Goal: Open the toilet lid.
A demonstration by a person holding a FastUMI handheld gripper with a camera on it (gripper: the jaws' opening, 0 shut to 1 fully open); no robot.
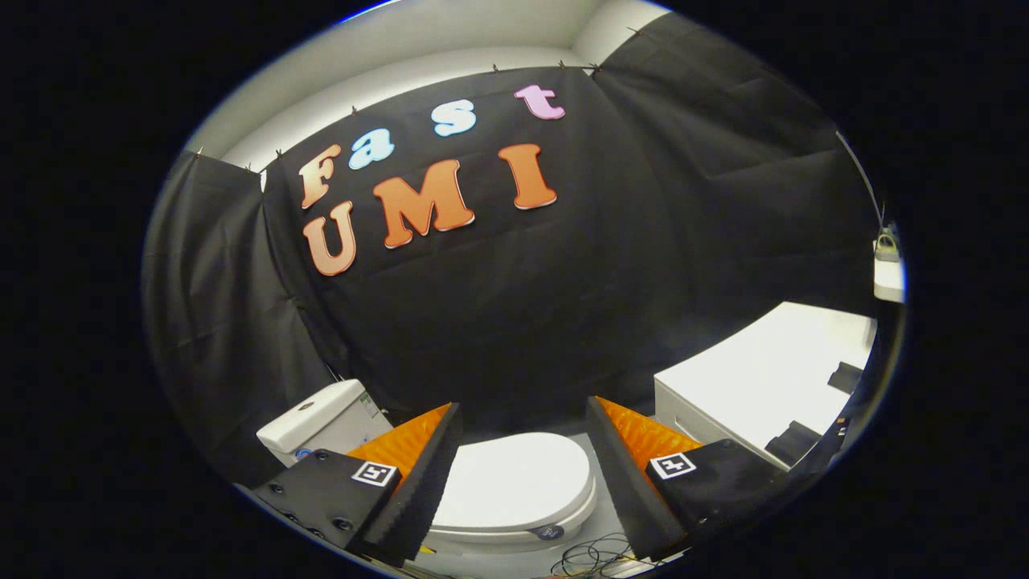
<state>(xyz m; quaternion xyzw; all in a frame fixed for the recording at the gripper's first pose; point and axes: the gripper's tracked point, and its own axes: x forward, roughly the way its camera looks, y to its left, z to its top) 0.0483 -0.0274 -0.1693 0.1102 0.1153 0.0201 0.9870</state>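
A staged bathroom booth.
Black cloth point(563, 281) walled in a white toilet point(514, 482) with its cistern point(317, 422), beside a white cabinet point(764, 378).

The tongs point(522, 414), jaws apart, have ribbed wedge fingers point(418, 482) on screwed blocks, each bearing a square marker tag point(672, 465).

The gripper point(522, 414) is held in the air with its two fingers point(426, 474) spread wide apart, gripping nothing.
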